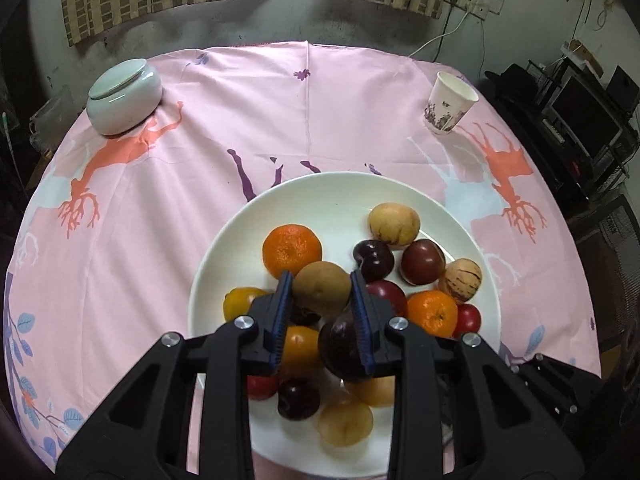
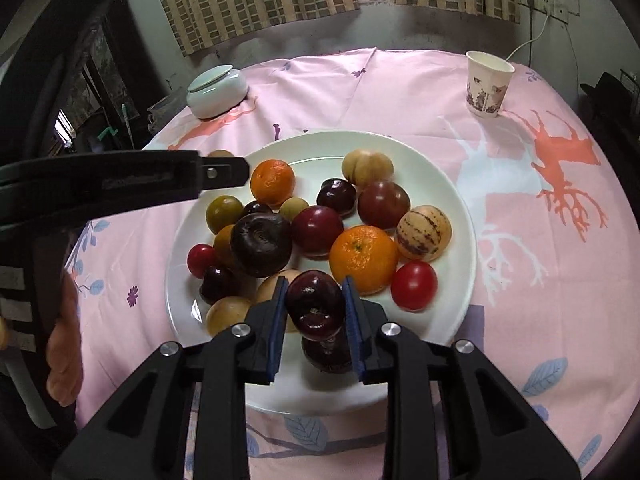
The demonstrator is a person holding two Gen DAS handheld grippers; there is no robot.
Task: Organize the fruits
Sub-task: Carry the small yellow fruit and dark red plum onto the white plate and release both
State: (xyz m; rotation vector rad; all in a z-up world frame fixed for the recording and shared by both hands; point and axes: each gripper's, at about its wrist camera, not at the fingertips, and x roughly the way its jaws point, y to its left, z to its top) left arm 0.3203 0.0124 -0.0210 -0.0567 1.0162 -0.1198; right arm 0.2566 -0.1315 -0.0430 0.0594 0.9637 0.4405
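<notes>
Pink cloth printed with orange deer covers the round table (image 1: 320, 92) in front of you, with striped curtains hanging behind it. A pale lidded jar (image 1: 125, 98) sits at the far left and a paper cup (image 1: 450, 105) at the far right, both well apart from the white plate (image 1: 332, 196) near you.

Your left gripper (image 1: 322, 282) hangs above the plate with its blue pads (image 1: 282, 312) pinching a brown fruit (image 1: 322, 289) between them. Just beyond that fruit lies an orange tangerine (image 1: 292, 251), and a dark plum (image 1: 342, 346) shows under the right pad. Farther right on the plate you have a yellow-tan fruit (image 1: 394, 225), a dark tomato (image 1: 423, 261), a striped melon-like fruit (image 1: 460, 281) and a second tangerine (image 1: 432, 313).

Your right gripper (image 2: 314, 292) is over the near part of the plate (image 2: 452, 208), its pads (image 2: 352, 320) closed against a dark red plum (image 2: 316, 306). Another dark plum (image 2: 326, 354) lies directly beneath it. A red tomato (image 2: 414, 285) rests just to the right, beside the nearer tangerine (image 2: 363, 258). In the right wrist view the left gripper's arm (image 2: 120, 178) reaches across from the left side, above the plate's far left edge.
</notes>
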